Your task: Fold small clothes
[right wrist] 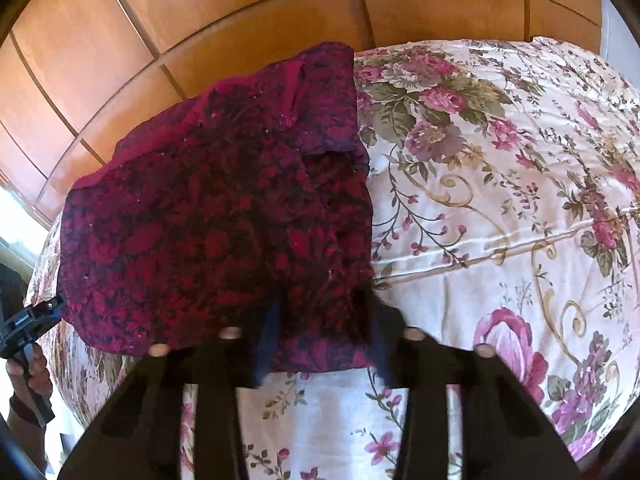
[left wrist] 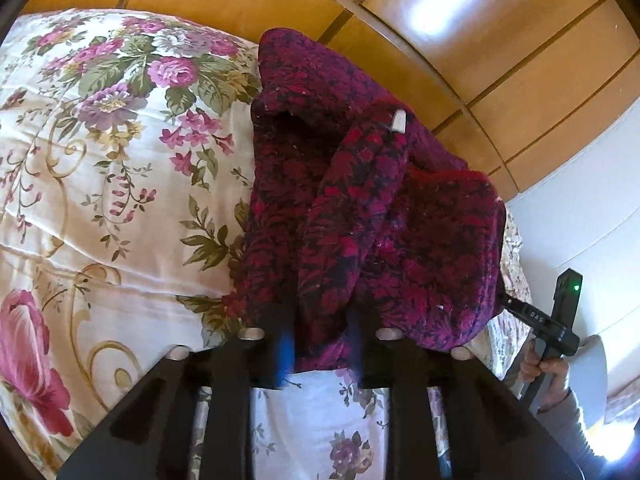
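A dark red and black patterned garment lies bunched on the floral bedspread, a white tag on its upper fold. My left gripper has its fingers on either side of the garment's near edge, cloth between them. In the right wrist view the same garment lies on the left of the bed. My right gripper also has cloth between its fingers at the near edge. The right gripper also shows in the left wrist view, and the left gripper in the right wrist view.
A wooden panelled wardrobe stands behind the bed; it also shows in the right wrist view. A white wall is at the right. A hand in a grey sleeve holds the other gripper.
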Tool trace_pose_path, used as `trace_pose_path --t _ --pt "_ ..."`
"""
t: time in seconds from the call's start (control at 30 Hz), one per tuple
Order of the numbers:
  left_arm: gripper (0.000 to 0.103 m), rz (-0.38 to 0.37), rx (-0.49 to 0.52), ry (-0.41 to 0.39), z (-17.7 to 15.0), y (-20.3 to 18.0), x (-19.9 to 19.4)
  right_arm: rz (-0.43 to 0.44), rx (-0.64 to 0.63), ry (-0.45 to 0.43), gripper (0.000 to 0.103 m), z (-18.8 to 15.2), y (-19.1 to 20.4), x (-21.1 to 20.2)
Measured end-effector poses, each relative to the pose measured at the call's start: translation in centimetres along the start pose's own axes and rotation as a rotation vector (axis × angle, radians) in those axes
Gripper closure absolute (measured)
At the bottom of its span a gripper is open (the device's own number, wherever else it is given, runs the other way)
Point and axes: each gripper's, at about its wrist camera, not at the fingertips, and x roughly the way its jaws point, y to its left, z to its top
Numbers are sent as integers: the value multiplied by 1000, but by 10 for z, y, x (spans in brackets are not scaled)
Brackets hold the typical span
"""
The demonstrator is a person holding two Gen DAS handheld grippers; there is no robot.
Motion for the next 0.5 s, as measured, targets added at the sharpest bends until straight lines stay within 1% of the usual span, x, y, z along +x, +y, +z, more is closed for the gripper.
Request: trace_pose_path --t 0.03,0.1,0.2,0.33,0.43,0.5 --pt "89 -4 -8 -5 -1 0 -2 12 5 -1 87 -1 0 -5" --pt "90 -16 -21 -18 -6 0 -9 24 4 -9 89 -5 1 -18" --pt "91 -38 -28 -31 -15 0 -23 53 2 -21 90 -16 5 -36" --pt "91 -76 -54 -49 -30 0 -42 103 35 -25 90 -35 5 -58" --pt "91 -81 -52 -47 -43 -5 -57 133 59 -9 91 -51 2 -74" --pt "92 -92 -65 -36 -58 -6 -68 154 72 13 91 -65 0 -84"
